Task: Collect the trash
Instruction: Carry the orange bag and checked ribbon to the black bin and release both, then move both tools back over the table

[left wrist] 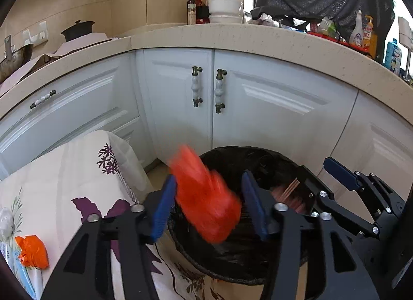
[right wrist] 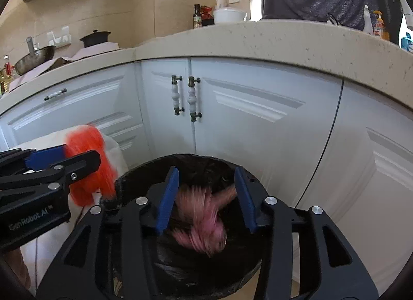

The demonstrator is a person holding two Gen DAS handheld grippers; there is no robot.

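A blurred orange wrapper (left wrist: 206,202) sits between the parted pads of the left gripper (left wrist: 209,204), lower centre of the left wrist view, over the near rim of the black-lined trash bin (left wrist: 273,160). In the right wrist view, a blurred pink wrapper (right wrist: 201,220) lies between the right gripper's (right wrist: 205,196) open pads, over the bin's mouth. Another orange scrap (left wrist: 32,251) rests on the floral-clothed table (left wrist: 77,171) at lower left. White cabinets (left wrist: 271,98) stand behind.

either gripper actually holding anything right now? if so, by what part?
Neither. The orange bag sits blurred between the left gripper's open jaws; the pink trash likewise in the right gripper. Both are over the bin.
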